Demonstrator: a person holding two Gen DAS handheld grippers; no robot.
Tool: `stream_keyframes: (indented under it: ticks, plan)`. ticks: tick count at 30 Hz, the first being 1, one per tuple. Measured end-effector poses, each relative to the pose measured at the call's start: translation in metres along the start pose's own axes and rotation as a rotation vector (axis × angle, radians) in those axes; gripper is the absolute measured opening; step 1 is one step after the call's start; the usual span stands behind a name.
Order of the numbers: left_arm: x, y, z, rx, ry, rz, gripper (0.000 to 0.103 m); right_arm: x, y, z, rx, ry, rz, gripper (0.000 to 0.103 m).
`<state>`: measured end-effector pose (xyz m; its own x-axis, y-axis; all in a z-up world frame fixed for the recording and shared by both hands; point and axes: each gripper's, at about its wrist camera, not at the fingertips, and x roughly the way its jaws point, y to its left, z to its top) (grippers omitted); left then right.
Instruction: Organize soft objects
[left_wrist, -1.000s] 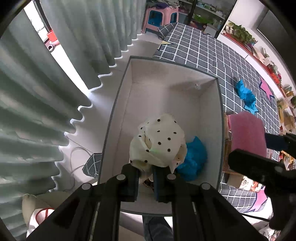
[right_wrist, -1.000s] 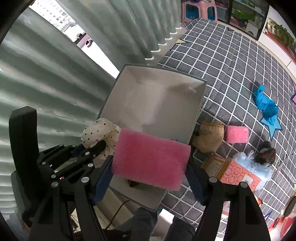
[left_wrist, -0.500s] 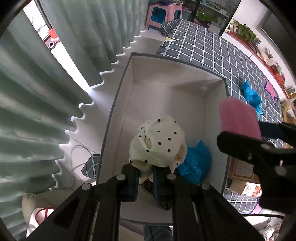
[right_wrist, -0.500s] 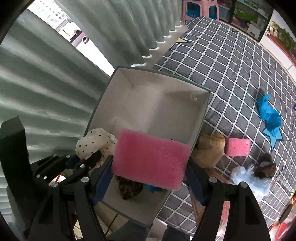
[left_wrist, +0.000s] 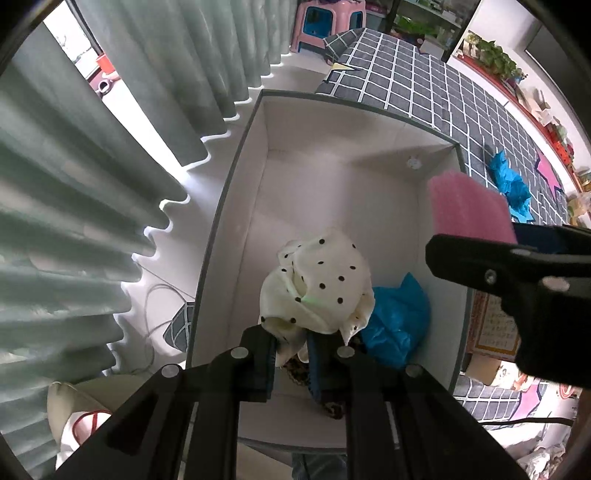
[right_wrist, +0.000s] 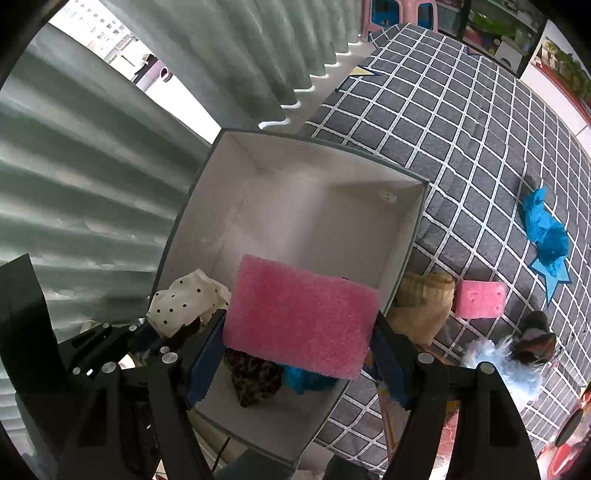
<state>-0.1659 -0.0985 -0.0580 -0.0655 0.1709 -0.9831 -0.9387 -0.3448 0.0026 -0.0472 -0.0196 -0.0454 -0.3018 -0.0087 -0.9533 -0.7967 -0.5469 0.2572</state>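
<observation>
Grey checked mat (right_wrist: 461, 122) with white box (right_wrist: 295, 192), blue cloth (right_wrist: 546, 229), small pink sponge (right_wrist: 480, 299), tan cloth (right_wrist: 424, 306).

Relative to the one open white storage box with a grey rim (right_wrist: 236, 206), there are two pink foam sponge blocks: one large block (right_wrist: 301, 315) over the box's near end and one small block (right_wrist: 479, 299) on the checked mat to the box's right. Blue crumpled soft pieces number two, one inside the box (left_wrist: 397, 321) and one well away on the mat (right_wrist: 546, 230). Single items are one cream black-dotted cloth (left_wrist: 321, 284) and one leopard-print piece (right_wrist: 253, 376) at the box's near end, one tan fabric bundle (right_wrist: 424, 306) against its right wall, and one pale blue fluffy item (right_wrist: 506, 365) farther right.
</observation>
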Motion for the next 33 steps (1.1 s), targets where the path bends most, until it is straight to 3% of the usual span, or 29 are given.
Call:
stream_keyframes:
  ticks: [1, 4, 6, 7, 8, 12, 13, 19, 22, 27, 33]
  plan:
    - [0.000, 0.000, 0.000, -0.001, -0.002, 0.000, 0.019, 0.000, 0.000, 0.000, 0.001, 0.000, 0.002, 0.076]
    - [-0.002, 0.000, 0.000, -0.003, -0.014, -0.011, 0.042, -0.001, 0.000, 0.001, 0.002, -0.004, 0.007, 0.076]
    - [-0.004, 0.000, -0.001, -0.010, -0.028, -0.012, 0.070, -0.002, -0.001, 0.001, 0.002, -0.011, 0.006, 0.085]
    - [-0.005, 0.000, -0.002, -0.012, -0.035, -0.013, 0.073, -0.004, -0.001, 0.001, -0.008, -0.023, 0.011, 0.094]
    - [-0.007, 0.000, -0.002, -0.013, -0.039, -0.015, 0.078, -0.005, -0.002, 0.000, -0.006, -0.034, 0.010, 0.095]
    - [-0.006, -0.002, -0.002, -0.017, -0.028, -0.036, 0.085, -0.009, -0.004, 0.000, -0.009, -0.048, 0.000, 0.096]
    - [-0.007, -0.002, -0.002, -0.022, -0.030, -0.043, 0.086, -0.011, -0.004, -0.001, -0.011, -0.053, -0.006, 0.100]
    - [-0.014, 0.000, -0.002, -0.074, -0.043, -0.146, 0.092, -0.030, -0.012, -0.006, -0.021, -0.117, -0.062, 0.103]
    - [-0.022, -0.001, 0.003, -0.094, -0.048, -0.196, 0.102, -0.045, -0.023, -0.011, -0.002, -0.140, -0.063, 0.103]
    - [-0.038, -0.016, 0.017, -0.057, -0.075, -0.228, 0.103, -0.081, -0.068, -0.025, 0.098, -0.190, -0.056, 0.103]
    - [-0.052, -0.054, 0.034, 0.030, -0.084, -0.258, 0.103, -0.113, -0.156, -0.057, 0.316, -0.238, -0.101, 0.103]
